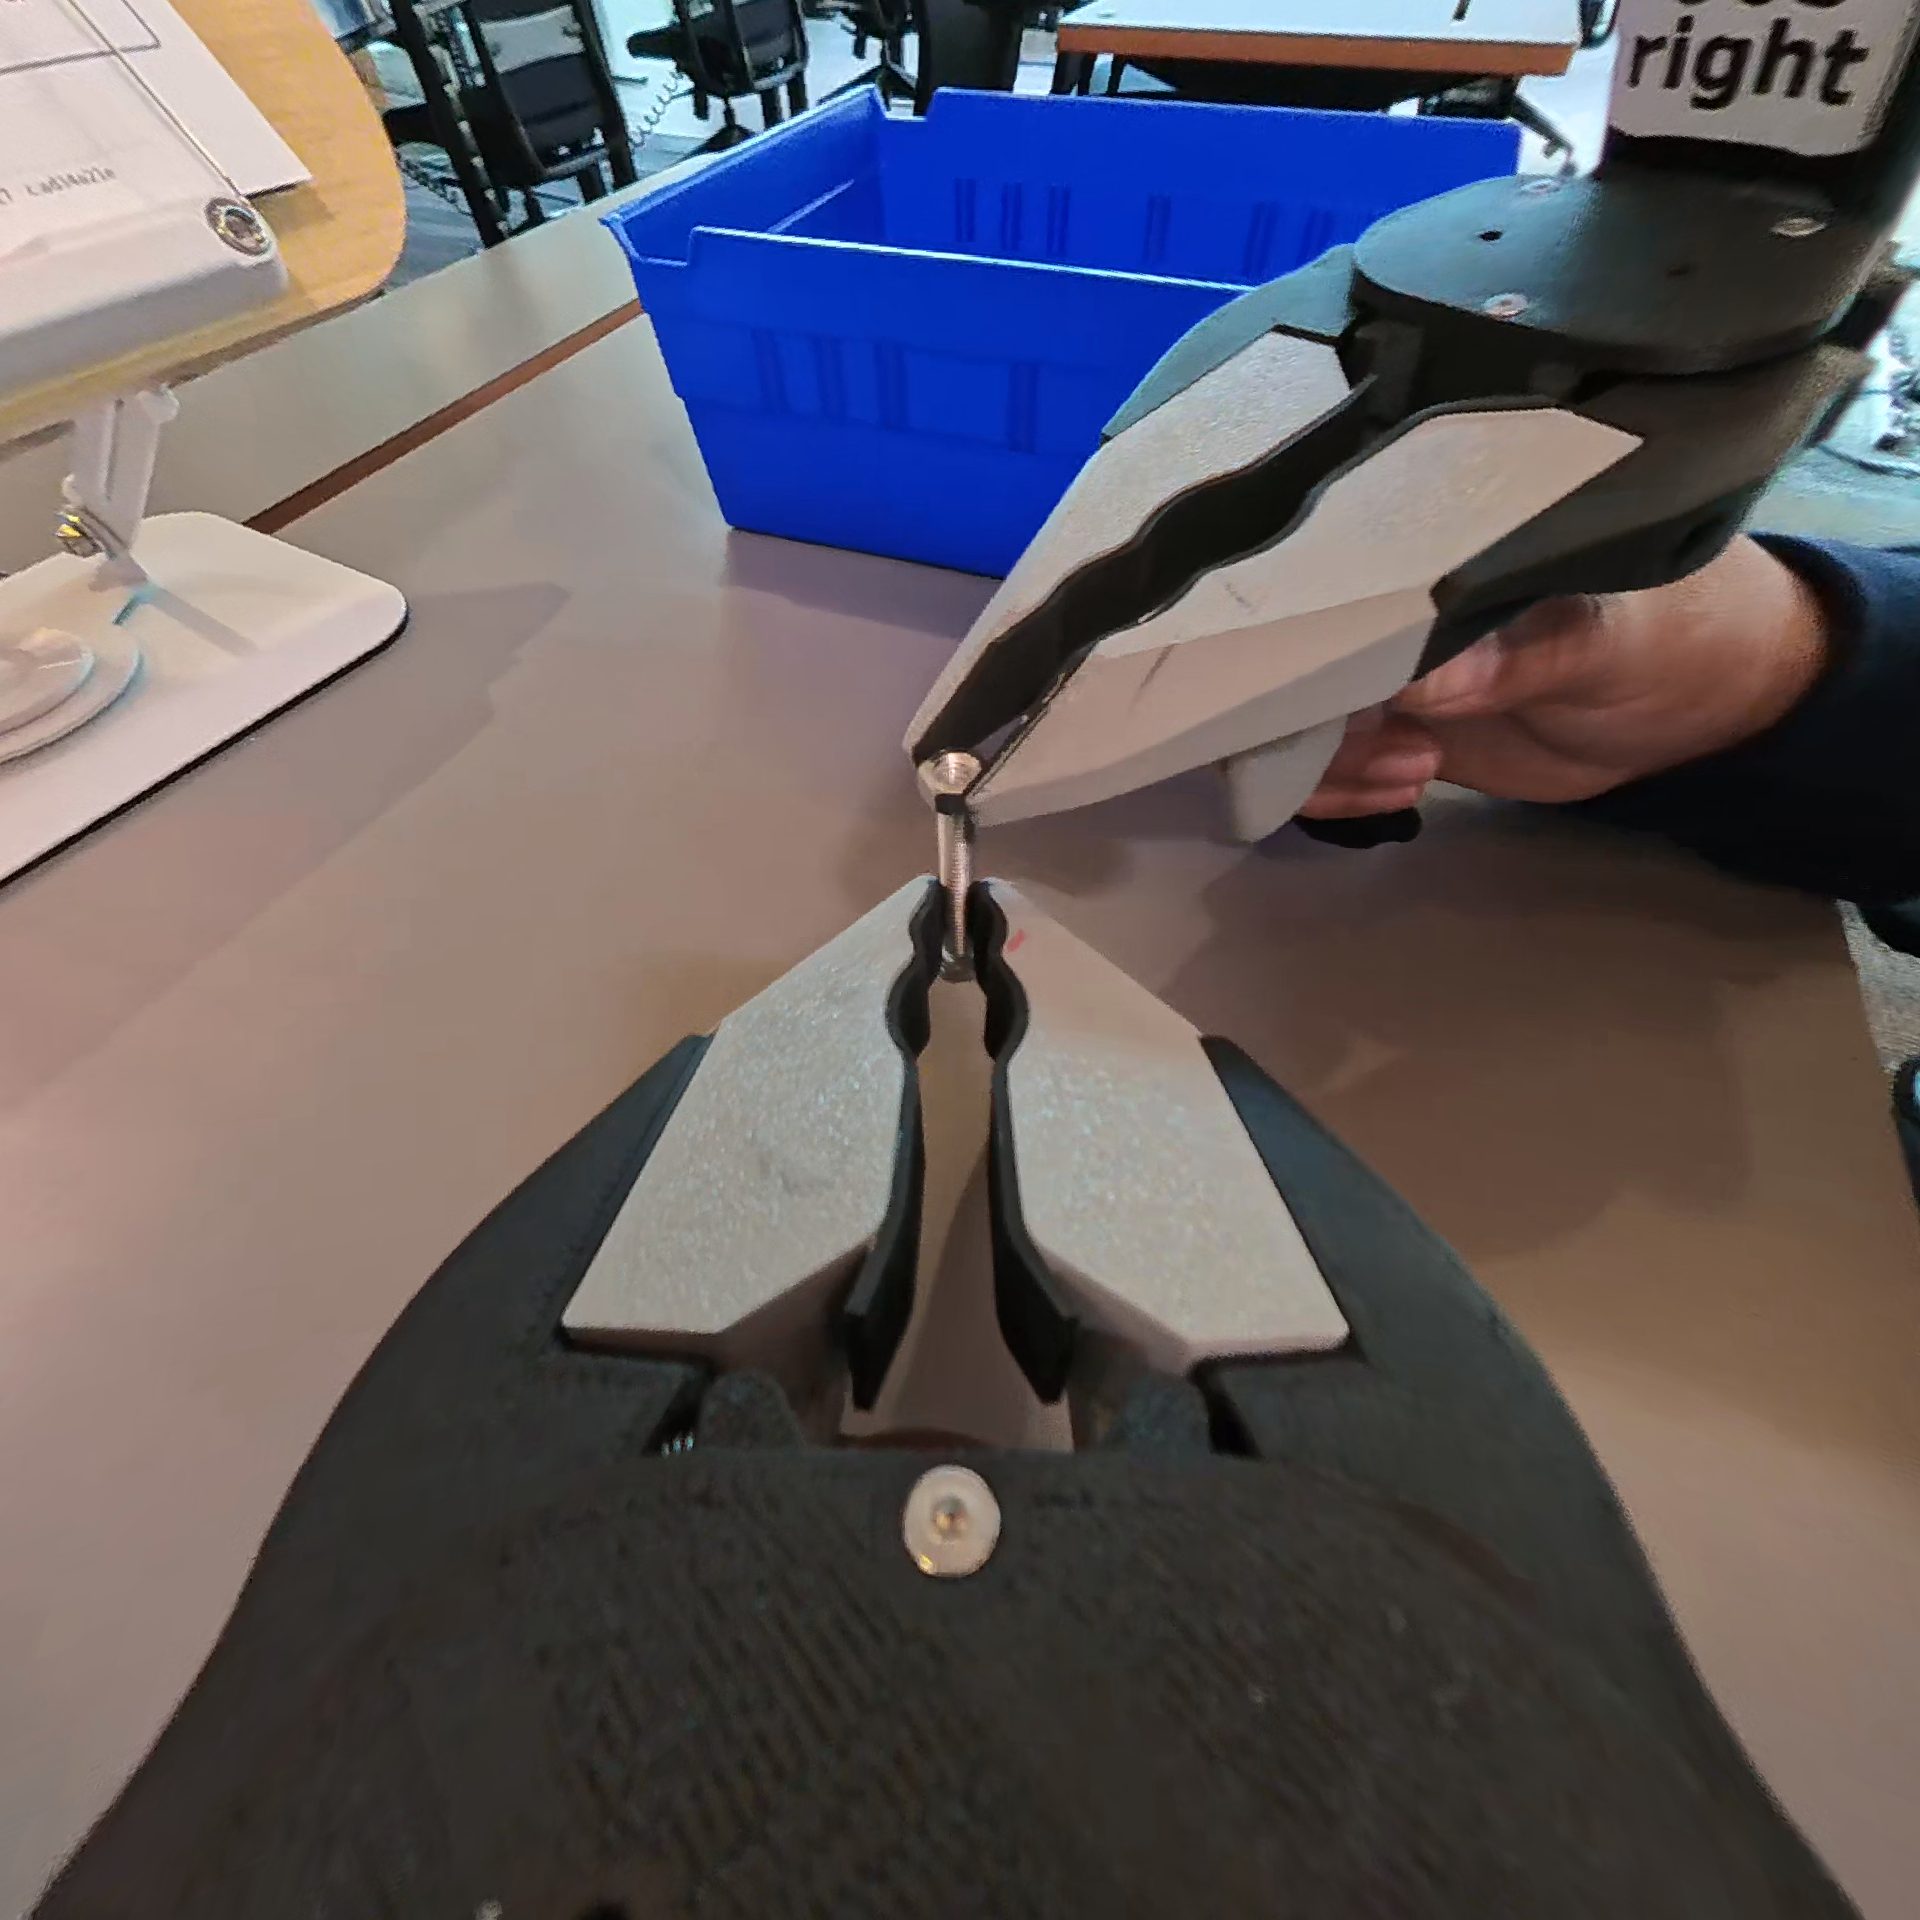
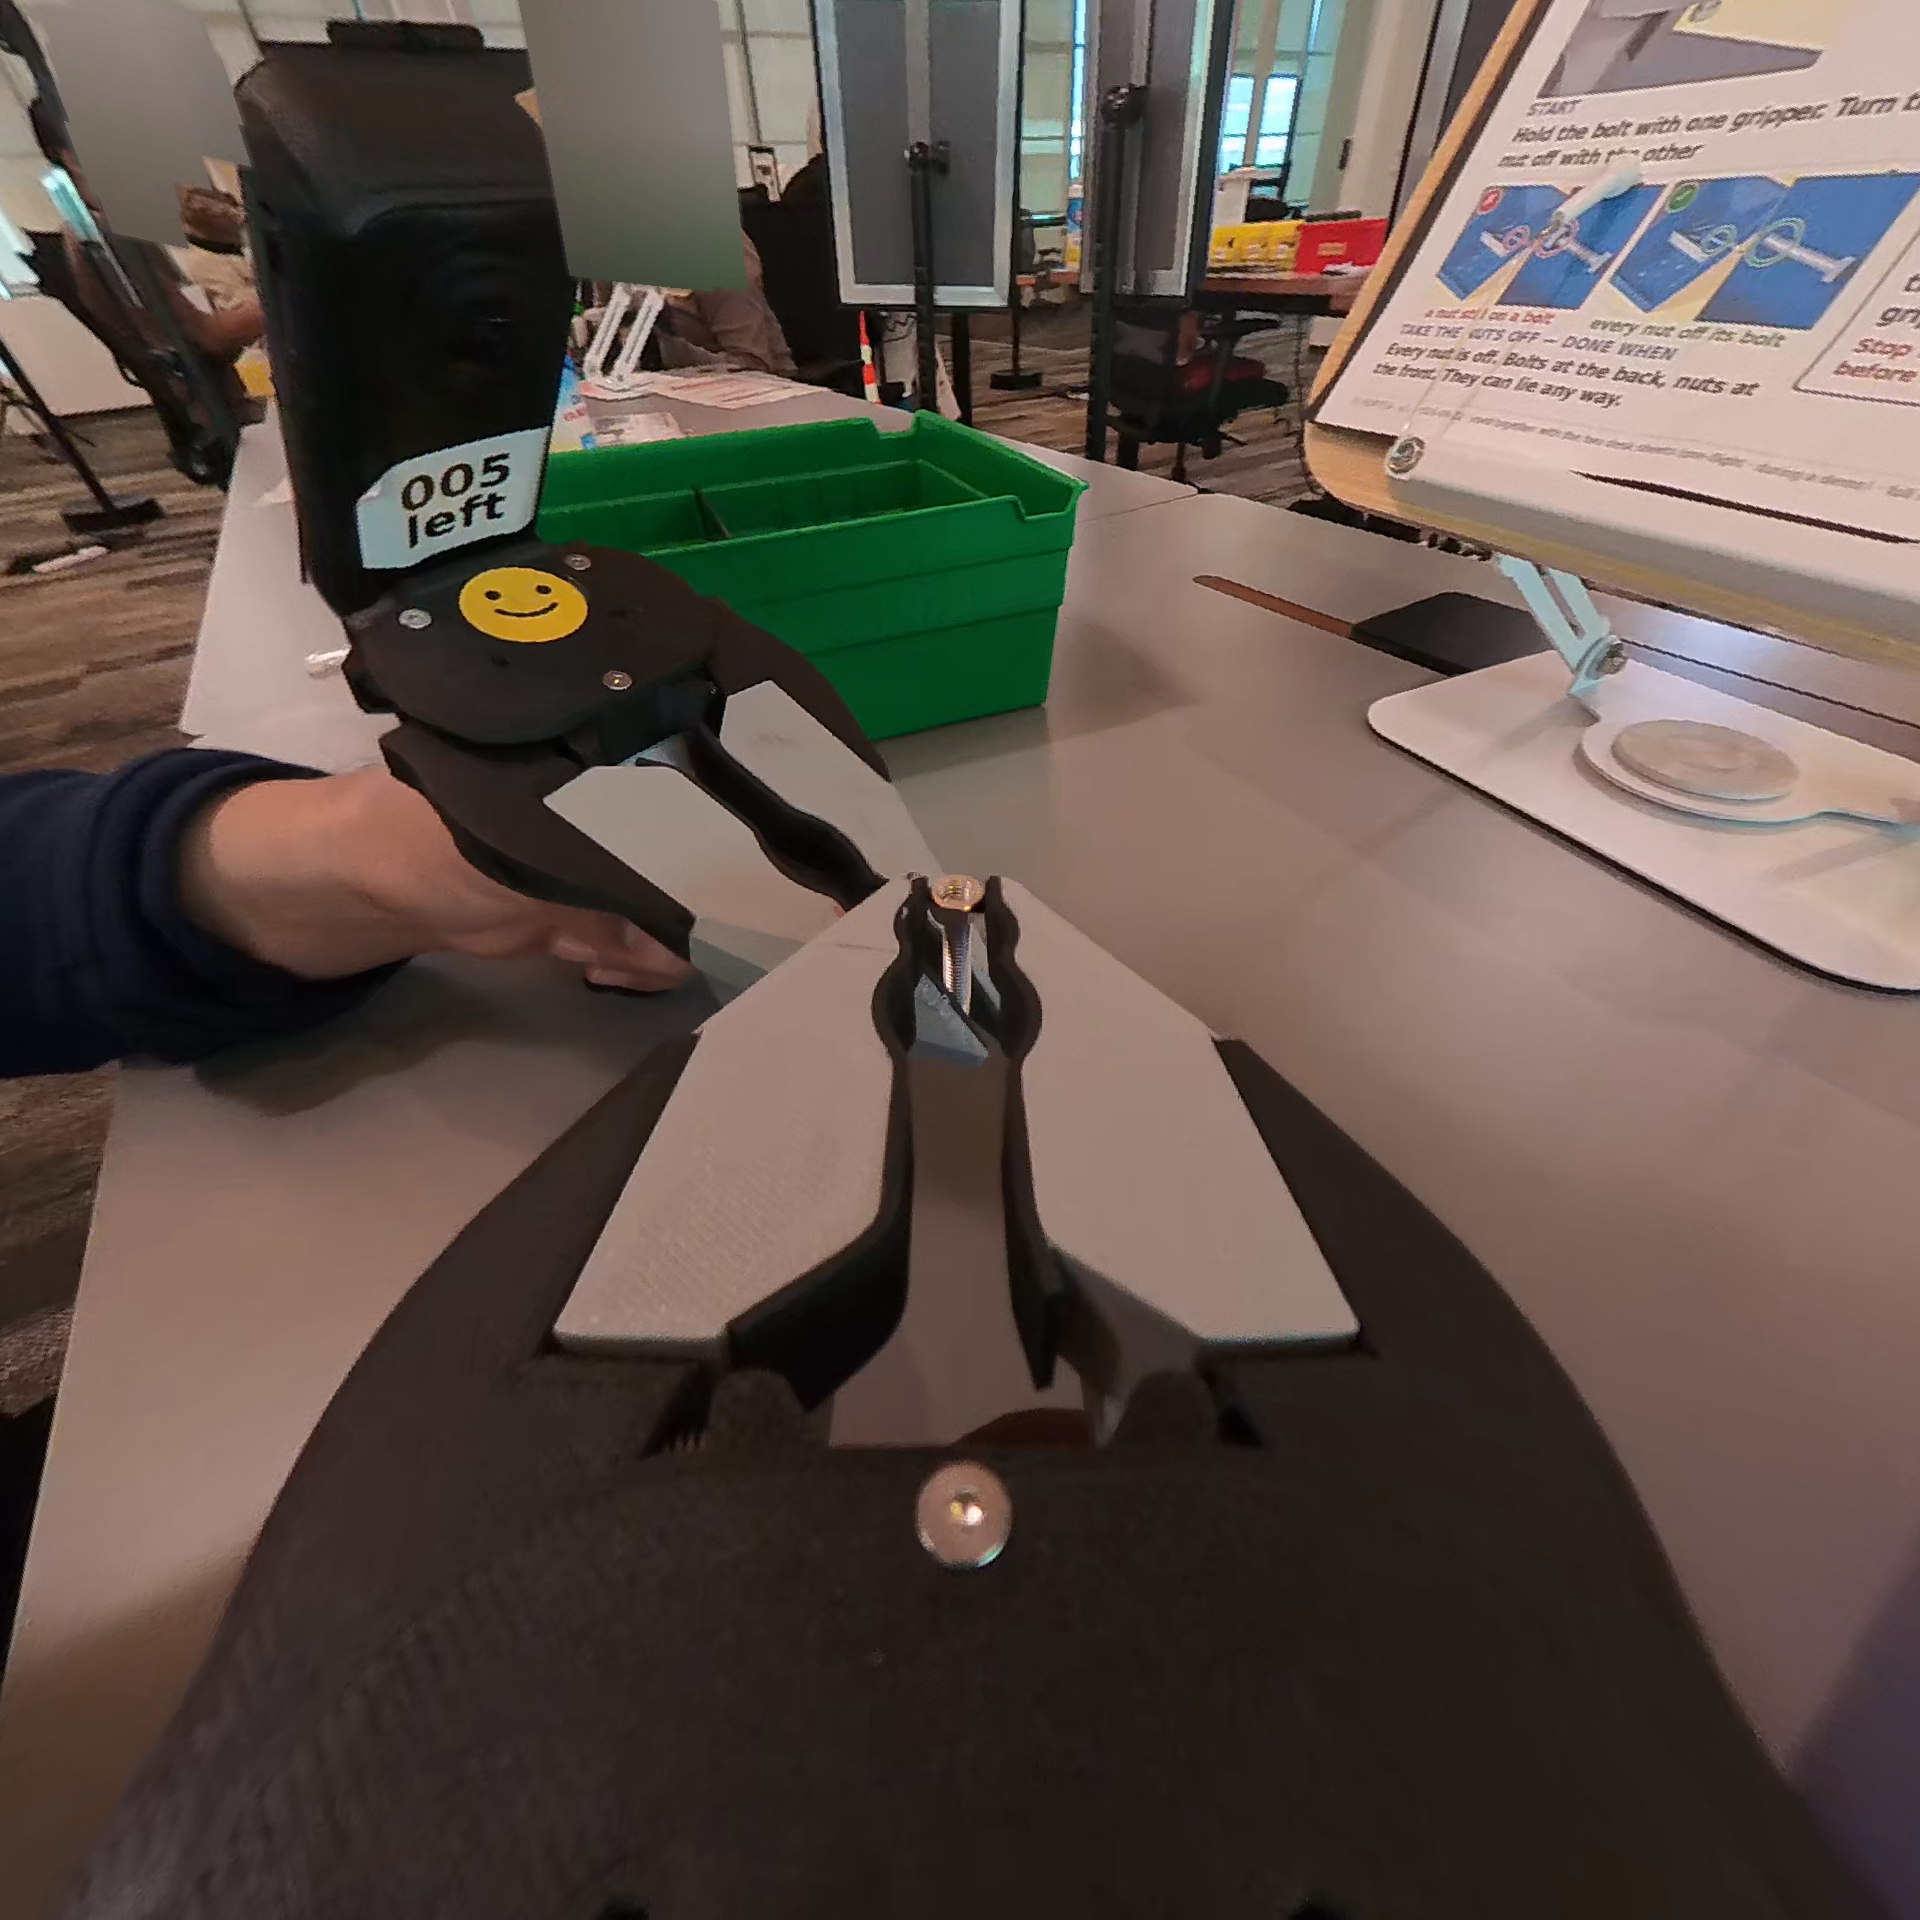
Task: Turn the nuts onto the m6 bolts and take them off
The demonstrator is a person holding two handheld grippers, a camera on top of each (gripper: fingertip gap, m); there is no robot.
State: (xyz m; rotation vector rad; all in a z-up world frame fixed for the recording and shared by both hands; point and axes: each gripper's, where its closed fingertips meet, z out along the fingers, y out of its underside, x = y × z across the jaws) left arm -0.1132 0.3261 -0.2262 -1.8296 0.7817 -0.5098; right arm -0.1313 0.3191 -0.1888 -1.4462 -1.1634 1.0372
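Observation:
A silver M6 bolt [image 1: 954,847] stands nearly upright above the grey table [image 1: 520,935]. My right gripper [image 1: 940,771] comes in from the upper right and is shut on the bolt's head. My left gripper [image 1: 954,896] is shut around the lower shank, where a small metal piece that looks like the nut [image 1: 954,971] sits between the pads. In the right wrist view my right gripper [image 2: 956,888] pinches the bolt head, and the shank [image 2: 958,951] hangs below. The left gripper's fingers [image 2: 821,800] reach in from the left, their tips hidden under mine.
A blue bin [image 1: 883,416] stands behind the grippers in the left wrist view. A green divided bin [image 2: 883,582] stands behind them in the right wrist view. A white stand with an instruction sheet [image 2: 1662,312] stands at the table's side. A person's hands hold both grippers. The tips of both grippers are at nearly the same place.

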